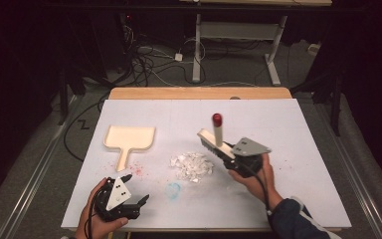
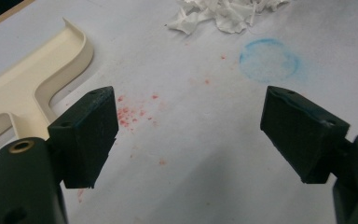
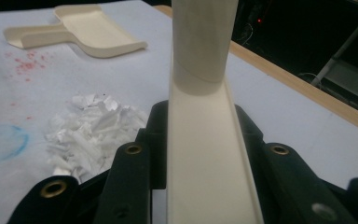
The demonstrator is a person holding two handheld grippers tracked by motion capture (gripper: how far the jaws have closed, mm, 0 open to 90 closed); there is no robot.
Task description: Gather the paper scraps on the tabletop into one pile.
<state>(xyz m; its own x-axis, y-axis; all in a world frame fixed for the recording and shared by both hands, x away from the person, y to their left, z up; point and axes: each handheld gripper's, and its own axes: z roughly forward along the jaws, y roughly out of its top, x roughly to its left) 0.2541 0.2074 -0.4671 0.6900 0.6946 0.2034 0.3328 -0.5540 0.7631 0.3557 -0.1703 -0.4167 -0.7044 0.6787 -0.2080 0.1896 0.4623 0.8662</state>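
Gripped low in the frame between the right gripper's closed-in fingers, cream brush with long axis running up-frame, shredded-paper pile just left of it, dustpan upper left; left gripper wide open, empty.

1. The left gripper sits low at the table's near left, jaws apart, with bare table ahead of it.
2. The dustpan lies far left, well apart from the paper scraps; an open lane runs between them.
3. The scraps lie at the centre, just left of the brush clamped in the right gripper.
4. The right half of the table offers free passage.
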